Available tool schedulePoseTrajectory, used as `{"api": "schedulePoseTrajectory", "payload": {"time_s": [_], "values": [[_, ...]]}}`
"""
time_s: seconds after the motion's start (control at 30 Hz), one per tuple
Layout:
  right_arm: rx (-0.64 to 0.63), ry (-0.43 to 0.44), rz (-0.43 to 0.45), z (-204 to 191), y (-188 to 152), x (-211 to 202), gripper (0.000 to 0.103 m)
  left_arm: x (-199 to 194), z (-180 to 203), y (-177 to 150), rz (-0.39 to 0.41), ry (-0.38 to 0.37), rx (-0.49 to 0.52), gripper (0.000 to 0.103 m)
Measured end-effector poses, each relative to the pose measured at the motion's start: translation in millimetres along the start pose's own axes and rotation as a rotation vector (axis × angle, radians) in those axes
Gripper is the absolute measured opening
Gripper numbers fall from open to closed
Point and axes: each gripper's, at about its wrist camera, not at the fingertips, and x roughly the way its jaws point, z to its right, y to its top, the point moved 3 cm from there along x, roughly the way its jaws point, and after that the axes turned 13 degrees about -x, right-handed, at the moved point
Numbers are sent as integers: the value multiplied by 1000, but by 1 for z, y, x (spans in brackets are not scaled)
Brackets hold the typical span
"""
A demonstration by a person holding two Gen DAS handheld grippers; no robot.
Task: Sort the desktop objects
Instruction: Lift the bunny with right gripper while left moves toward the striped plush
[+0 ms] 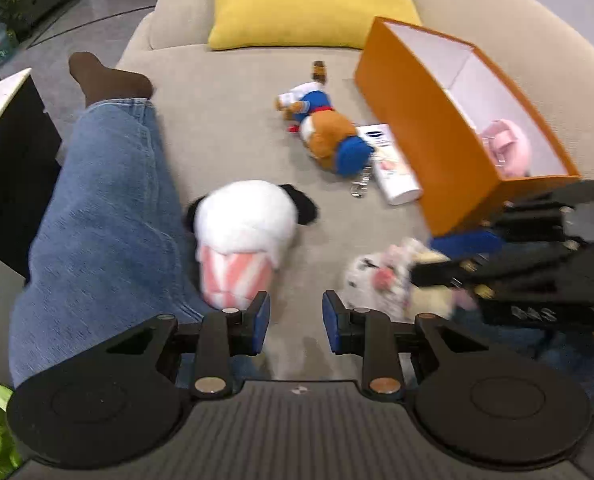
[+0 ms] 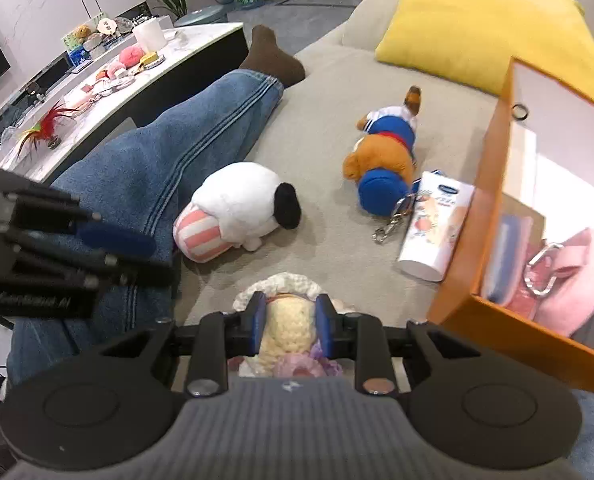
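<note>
Nearest us, our right gripper (image 2: 290,318) is clamped on a cream crocheted doll (image 2: 287,326), its pads pressing both sides. Our left gripper (image 1: 296,322) stands apart over bare sofa (image 1: 233,120), holding nothing. At 10 o'clock of it lies the white plush (image 1: 245,232) against a denim leg (image 1: 105,200). At 1 o'clock the orange box (image 1: 429,120) holds a pink toy (image 1: 507,146). Beyond, the bear (image 1: 325,132) touches the tube (image 1: 391,172); farthest, the yellow cushion (image 1: 309,0).
</note>
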Motion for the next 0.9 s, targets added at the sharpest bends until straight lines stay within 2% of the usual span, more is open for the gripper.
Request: {"api": "schedulePoseTrajectory", "payload": {"time_s": [0.2,0.23,0.37,0.5,0.6,0.7,0.77,0.8,0.83,0.9], "values": [[44,59,-134,-1,-30,-1,35,16,-4,7,-29,20,36,34],[50,62,-143,-1,-35,-2,40,19,-3,7,-34,25,42,34],[24,47,-167,-7,-37,5,45,28,0,8,-51,41,57,34],[-50,14,-210,-21,-34,17,50,27,1,7,-36,62,81,36],[-159,-26,-250,-37,-35,27,55,30,-3,7,-44,62,79,39],[-234,-96,-280,-44,-39,43,55,34,-6,9,-42,72,78,39],[-198,-77,-274,-40,-40,48,53,34,-8,11,-24,81,85,40],[-182,-75,-264,-38,-38,47,51,35,-9,12,-16,88,88,49],[-168,-70,-246,-36,-37,44,48,35,-10,14,-10,93,89,52],[-150,-95,-218,-30,-33,35,47,38,-10,16,-6,101,99,53]]}}
